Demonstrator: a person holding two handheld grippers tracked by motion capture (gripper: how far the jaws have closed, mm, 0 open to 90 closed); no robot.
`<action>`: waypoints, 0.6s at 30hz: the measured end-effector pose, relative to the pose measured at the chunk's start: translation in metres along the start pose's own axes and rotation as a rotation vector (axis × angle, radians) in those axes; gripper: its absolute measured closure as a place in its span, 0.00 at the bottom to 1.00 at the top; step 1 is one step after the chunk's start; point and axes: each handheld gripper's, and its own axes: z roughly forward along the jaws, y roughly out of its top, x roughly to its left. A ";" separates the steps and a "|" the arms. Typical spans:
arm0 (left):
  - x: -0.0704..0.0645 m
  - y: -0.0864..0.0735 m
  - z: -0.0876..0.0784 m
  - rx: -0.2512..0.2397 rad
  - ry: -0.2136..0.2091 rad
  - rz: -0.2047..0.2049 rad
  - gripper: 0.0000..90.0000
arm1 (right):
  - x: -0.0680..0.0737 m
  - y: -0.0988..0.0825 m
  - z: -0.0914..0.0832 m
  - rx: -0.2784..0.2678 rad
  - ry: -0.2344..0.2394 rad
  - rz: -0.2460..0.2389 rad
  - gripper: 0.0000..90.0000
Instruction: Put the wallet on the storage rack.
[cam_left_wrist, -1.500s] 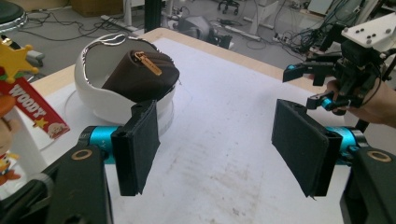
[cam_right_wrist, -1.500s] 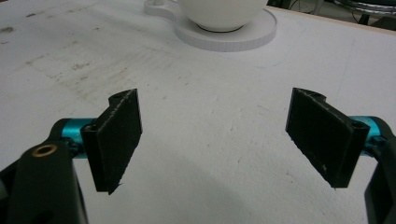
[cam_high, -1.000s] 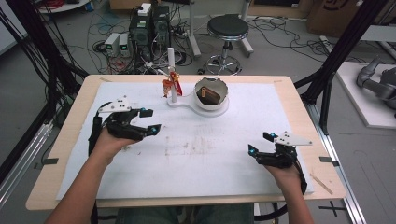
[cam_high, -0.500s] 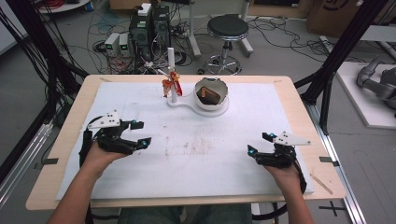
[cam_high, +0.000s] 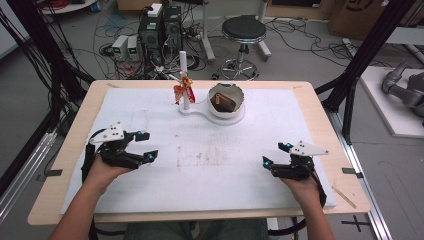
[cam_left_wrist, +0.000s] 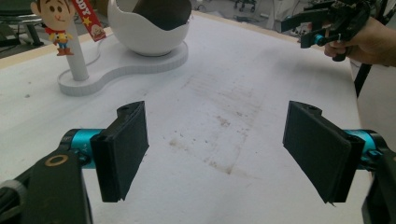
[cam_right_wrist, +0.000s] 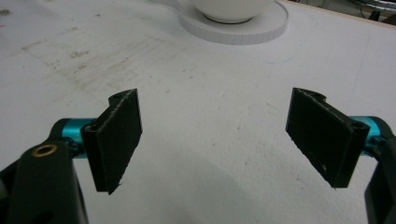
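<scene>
Left gripper (cam_left_wrist: 215, 154) fingers (cam_left_wrist: 122, 149) apart, eggshell bowl (cam_left_wrist: 149, 28) beyond

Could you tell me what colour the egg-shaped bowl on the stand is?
The egg-shaped bowl is white, clearest in the left gripper view.

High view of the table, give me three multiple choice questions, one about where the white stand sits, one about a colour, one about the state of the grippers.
1. Where is the white stand?
A. At the far middle of the table
B. By the person's right hand
C. On the floor

2. What colour is the mat that covers the table?
A. Green
B. White
C. Black

3. How do the left gripper and right gripper stand?
A. Both shut on the stand
B. Both open, holding nothing
C. One shut on a cup

Answers: 1 A, it stands well beyond both hands. 2 B, a stained white sheet. 3 B, bare mat shows between each pair of jaws.
</scene>
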 end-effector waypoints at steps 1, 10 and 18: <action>0.001 -0.001 0.000 0.001 0.004 -0.003 0.25 | 0.000 0.000 0.001 -0.002 0.001 0.000 0.21; 0.007 -0.013 -0.002 0.008 0.028 -0.035 0.25 | -0.002 0.001 0.003 0.000 0.008 0.003 0.21; 0.011 -0.017 -0.006 0.030 0.031 -0.060 0.24 | -0.001 0.002 0.008 0.011 0.006 -0.001 0.21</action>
